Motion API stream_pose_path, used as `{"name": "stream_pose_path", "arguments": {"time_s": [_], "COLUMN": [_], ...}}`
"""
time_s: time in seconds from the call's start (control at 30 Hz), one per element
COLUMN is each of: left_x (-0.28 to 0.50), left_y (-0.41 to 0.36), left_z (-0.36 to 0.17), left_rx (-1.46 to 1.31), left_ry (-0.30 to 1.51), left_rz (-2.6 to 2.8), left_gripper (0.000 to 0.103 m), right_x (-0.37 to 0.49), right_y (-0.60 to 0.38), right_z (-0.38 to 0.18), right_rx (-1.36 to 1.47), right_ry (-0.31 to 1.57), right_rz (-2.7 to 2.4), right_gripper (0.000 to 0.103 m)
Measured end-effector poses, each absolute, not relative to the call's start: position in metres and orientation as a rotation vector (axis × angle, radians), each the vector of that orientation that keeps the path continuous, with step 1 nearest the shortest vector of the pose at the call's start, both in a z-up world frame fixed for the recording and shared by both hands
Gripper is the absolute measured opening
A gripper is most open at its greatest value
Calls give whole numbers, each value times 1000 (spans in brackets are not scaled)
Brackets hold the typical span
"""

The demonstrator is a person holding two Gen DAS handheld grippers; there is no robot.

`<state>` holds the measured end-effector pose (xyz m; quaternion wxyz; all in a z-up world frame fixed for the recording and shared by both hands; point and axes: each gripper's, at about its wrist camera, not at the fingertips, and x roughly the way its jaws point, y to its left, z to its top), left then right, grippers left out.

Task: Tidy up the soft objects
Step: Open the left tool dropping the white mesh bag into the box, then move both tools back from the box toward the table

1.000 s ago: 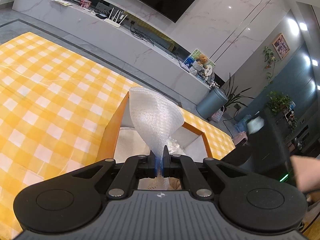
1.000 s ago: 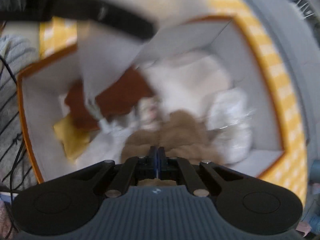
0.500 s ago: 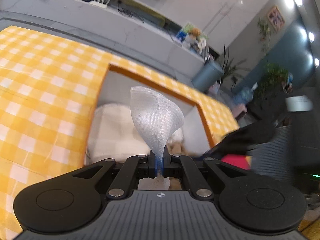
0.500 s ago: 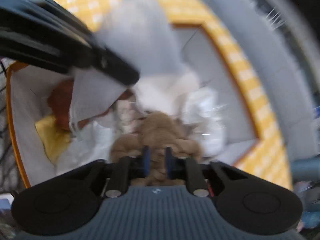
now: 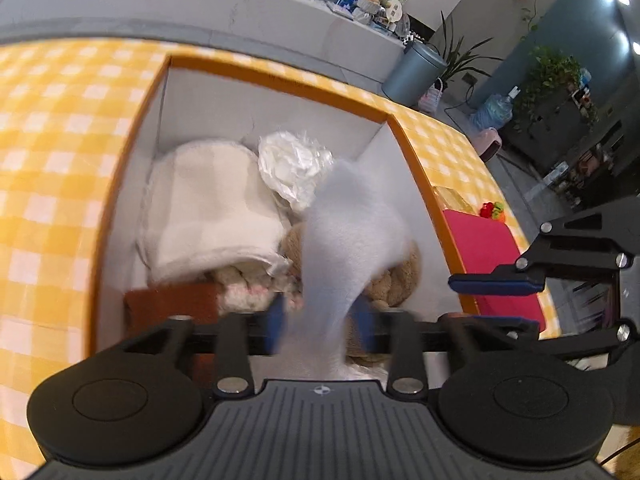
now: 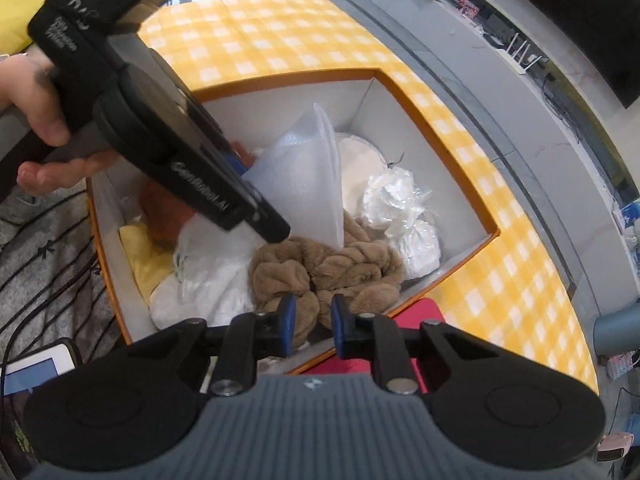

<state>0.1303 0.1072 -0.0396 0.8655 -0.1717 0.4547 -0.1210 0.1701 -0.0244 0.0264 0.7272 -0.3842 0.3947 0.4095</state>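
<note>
Now: my left gripper (image 5: 320, 330) spread over box (image 6: 436, 124), foam sheet (image 5: 348, 236) loose between pads, dropping | my right gripper (image 6: 313, 330) spread, empty, at box edge above brown plush (image 6: 324, 268) | do well: retract straight up so foam lands flat | textures: foam thin, translucent, cone-curled; plush braided, fuzzy; white bags (image 6: 394, 196) crinkly; cream blanket (image 5: 208, 208) folded, soft

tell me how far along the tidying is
Mostly done: the box already holds a brown plush, white towel and plastic bags. In hand: the left gripper is open, foam sheet dropping in; the right gripper is open and empty. Left: the red item beside the box, if soft.
</note>
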Motion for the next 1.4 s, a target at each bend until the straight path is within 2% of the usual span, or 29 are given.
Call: {"name": "stream_pose_path", "arguments": {"time_s": [0.03,0.13,0.53,0.6,0.73,0.83,0.9,0.97,1.07,1.4], "left_x": [127,116,103,102,98,95,95,94,93,92], "left_y": [104,96,93,87,76,69,64,58,47,-2], "left_z": [-35,-22,11,17,28,38,46,51,54,55], "left_rx": [-312,-205,-171,-151,-123,-113,-131,-146,-141,-84], "left_ry": [944,909,827,809,765,716,685,661,633,582], "left_rz": [-248,-220,-103,-93,-98,-69,-33,-36,-43,-61], "left_gripper": [87,89,89,89,89,89,89,89,89,90], "right_x": [170,172,167,168,174,175,174,173,171,159], "right_y": [-25,-28,-45,-49,-58,-70,-81,-94,-113,-186], "right_z": [26,27,64,73,82,87,90,92,98,109], "right_rx": [-845,-842,-781,-773,-749,-693,-643,-582,-499,-310], "right_ry": [868,870,774,735,687,637,602,571,509,348], "right_rz": [899,885,839,826,801,768,762,751,705,536], "right_gripper": [17,17,19,26,33,44,55,57,65,82]}}
